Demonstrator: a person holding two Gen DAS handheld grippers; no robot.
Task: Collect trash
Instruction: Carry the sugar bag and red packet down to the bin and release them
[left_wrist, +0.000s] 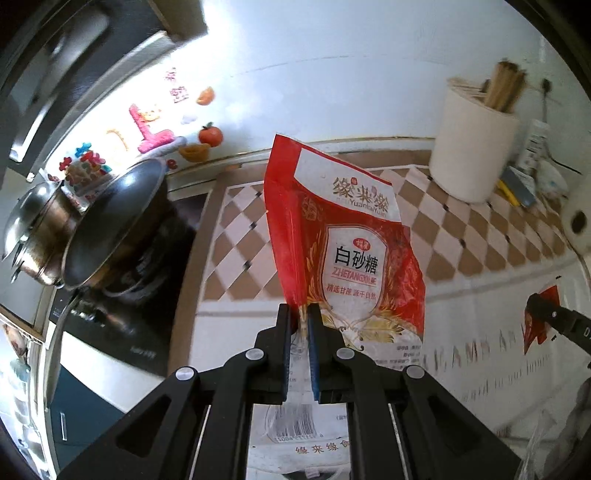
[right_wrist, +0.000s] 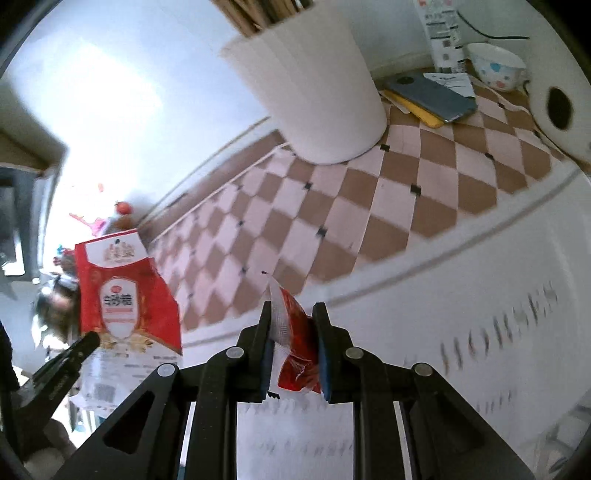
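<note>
The left gripper is pinched nearly shut on the lower edge of a flat, crinkled red-and-white plastic sugar bag, which stands up above the table. The right gripper, its jaws a little apart, clamps a small crumpled red wrapper. Below lies a brown-and-white checked table covering. Behind stand a ribbed white cylindrical holder of wooden sticks, a grey phone and shiny steel pots.
</note>
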